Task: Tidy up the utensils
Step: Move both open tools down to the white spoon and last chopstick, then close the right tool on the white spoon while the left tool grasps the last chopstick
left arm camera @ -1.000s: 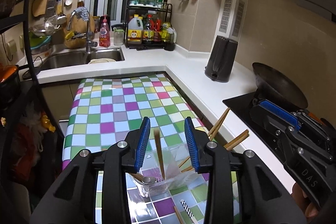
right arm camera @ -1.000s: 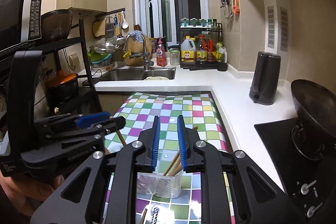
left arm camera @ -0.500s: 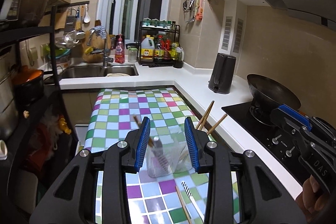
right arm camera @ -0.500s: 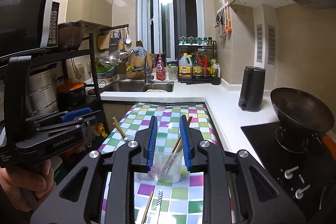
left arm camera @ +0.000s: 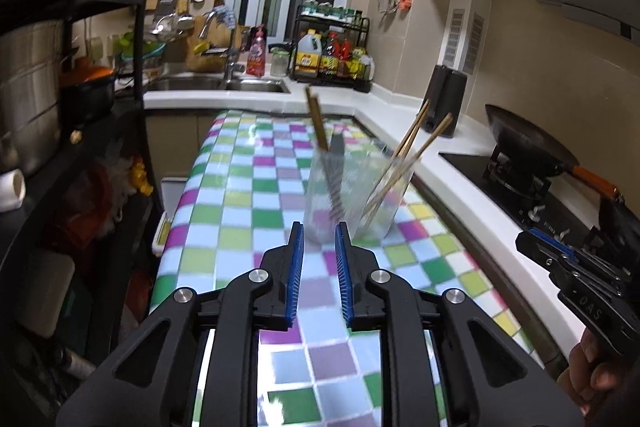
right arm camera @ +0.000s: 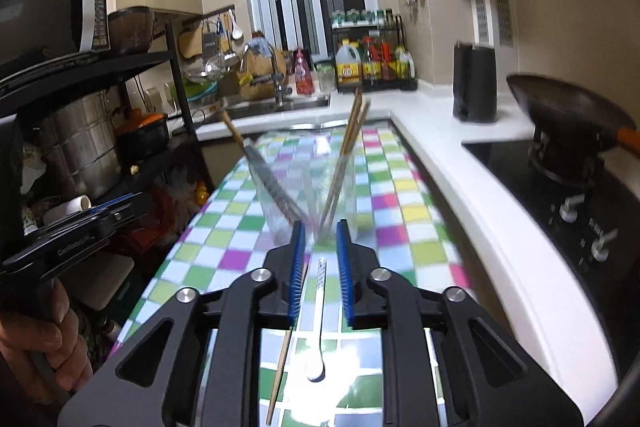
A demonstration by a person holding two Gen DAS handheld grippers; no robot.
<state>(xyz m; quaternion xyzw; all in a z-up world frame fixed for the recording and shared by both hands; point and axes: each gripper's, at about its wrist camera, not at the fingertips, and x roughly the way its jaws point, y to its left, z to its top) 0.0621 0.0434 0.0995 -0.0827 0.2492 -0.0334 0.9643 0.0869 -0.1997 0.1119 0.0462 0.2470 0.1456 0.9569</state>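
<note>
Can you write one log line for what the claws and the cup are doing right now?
left claw: open, empty | right claw: open, empty | clear cup: holds chopsticks | table: spoon, loose chopstick

At twelve o'clock from my tool I see the sink (left arm camera: 218, 83) with its tap (left arm camera: 229, 47), and a rack of bottles (left arm camera: 332, 51) just to its right. A dark kettle (left arm camera: 444, 99) stands on the white counter (left arm camera: 400, 115) at one o'clock. At two o'clock a black wok (left arm camera: 524, 143) sits on the hob (left arm camera: 532, 195). At ten o'clock an orange-lidded pot (left arm camera: 86, 83) rests on the black shelf (left arm camera: 100, 115).
</note>
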